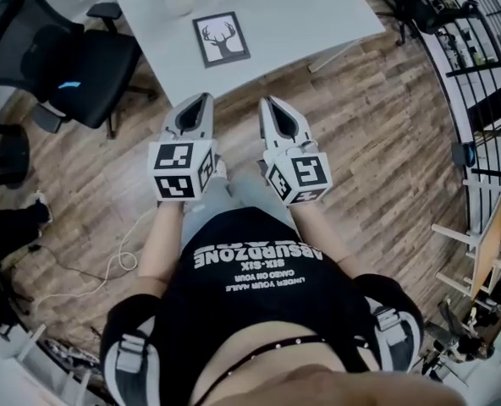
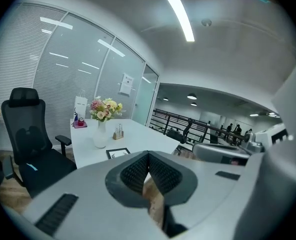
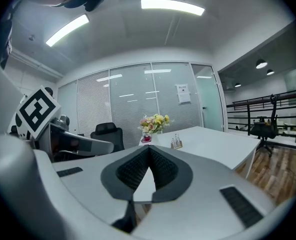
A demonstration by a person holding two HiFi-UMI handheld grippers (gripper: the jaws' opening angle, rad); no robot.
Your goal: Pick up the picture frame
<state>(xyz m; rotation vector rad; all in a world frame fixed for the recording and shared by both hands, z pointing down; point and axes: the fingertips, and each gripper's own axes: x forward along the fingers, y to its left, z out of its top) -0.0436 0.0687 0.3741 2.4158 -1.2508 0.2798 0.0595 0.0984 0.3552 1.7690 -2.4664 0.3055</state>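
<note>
While both grippers (image 1: 205, 98) (image 1: 267, 101) hover, the picture frame (image 1: 222, 39) lies beyond them.

White print on the black shirt (image 1: 259, 260), upside down in the head view. Reads, from chest toward hem: "UNDER YOUR NAILS", "CAKED ON YOUR", "SIX-SIX", then in large letters "ABSURDZONE" (the small lines only just legible). Black-and-white square codes on the left marker cube (image 1: 181, 170) and the right marker cube (image 1: 301, 178). On the glass wall (image 2: 83, 79), a posted sheet (image 2: 126, 84), its print too small to read.
</note>
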